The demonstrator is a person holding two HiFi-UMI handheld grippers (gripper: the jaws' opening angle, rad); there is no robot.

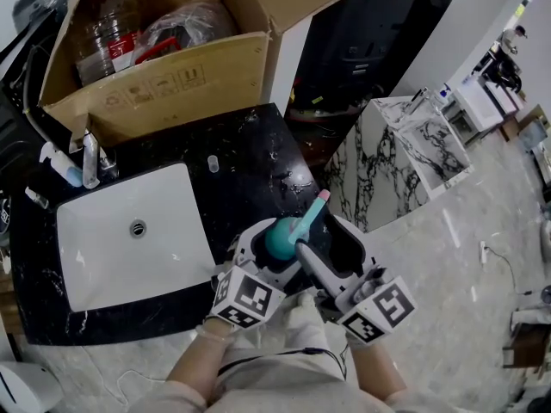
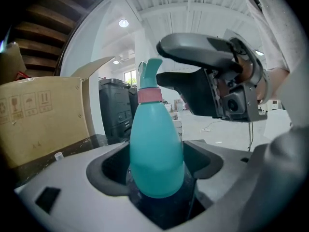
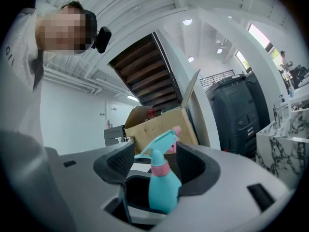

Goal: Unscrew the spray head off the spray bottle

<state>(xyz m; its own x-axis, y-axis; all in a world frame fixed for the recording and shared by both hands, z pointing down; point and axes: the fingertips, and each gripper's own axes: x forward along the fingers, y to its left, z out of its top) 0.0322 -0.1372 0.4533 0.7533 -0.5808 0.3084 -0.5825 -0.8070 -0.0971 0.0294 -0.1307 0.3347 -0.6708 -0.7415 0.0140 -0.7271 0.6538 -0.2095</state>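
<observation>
**A washbasin mock-up in a large open hall**

This looks like a showroom or studio floor rather than a lived-in bathroom. A black stone worktop (image 1: pixel 254 157) carries a white rectangular sink (image 1: pixel 99 261) with a tap (image 1: pixel 90 155) at its back edge, yet it stands free in a wide hall. An open cardboard box (image 1: pixel 164 83) of packaged goods sits on the worktop's far end. Just beside it stand a tall black cabinet (image 1: pixel 362 41) and a white pedestal (image 1: pixel 413 144) with dark marble veining. The pale floor (image 1: pixel 456 256) is glossy and runs far back. Overhead, the right gripper view shows the underside of a staircase (image 3: pixel 145 79) and a high white beamed ceiling with a round lamp (image 3: pixel 187 21).
</observation>
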